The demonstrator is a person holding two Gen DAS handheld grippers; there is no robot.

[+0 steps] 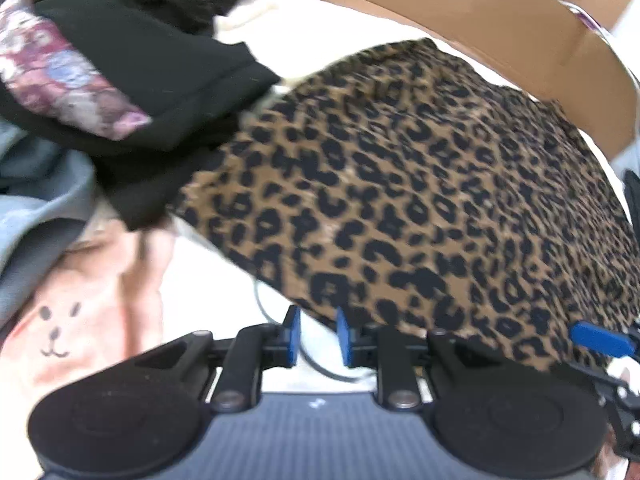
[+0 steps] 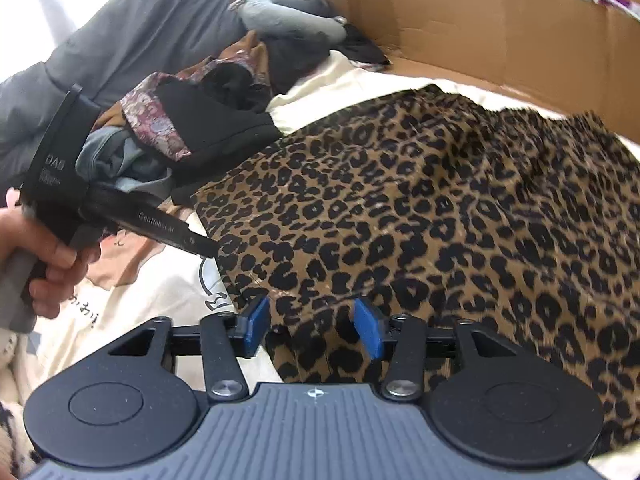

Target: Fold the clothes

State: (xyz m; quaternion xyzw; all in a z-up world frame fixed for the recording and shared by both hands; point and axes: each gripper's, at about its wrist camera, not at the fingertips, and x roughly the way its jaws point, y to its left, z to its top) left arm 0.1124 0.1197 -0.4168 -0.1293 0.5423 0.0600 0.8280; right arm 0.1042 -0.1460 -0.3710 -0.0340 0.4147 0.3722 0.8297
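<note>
A leopard-print garment lies spread flat on a cream sheet. My left gripper is open at the garment's near left edge, with only sheet between its blue pads. In the right wrist view a hand holds that left gripper, whose tip touches the cloth's left edge. My right gripper stands open over the garment's near hem, with leopard fabric lying between its pads. One of its blue fingers shows at the right of the left wrist view.
A pile of clothes sits to the left: a black piece with floral lining, grey cloth and a peach cloth with a bear face. A cardboard wall runs behind. A person in grey lies beyond.
</note>
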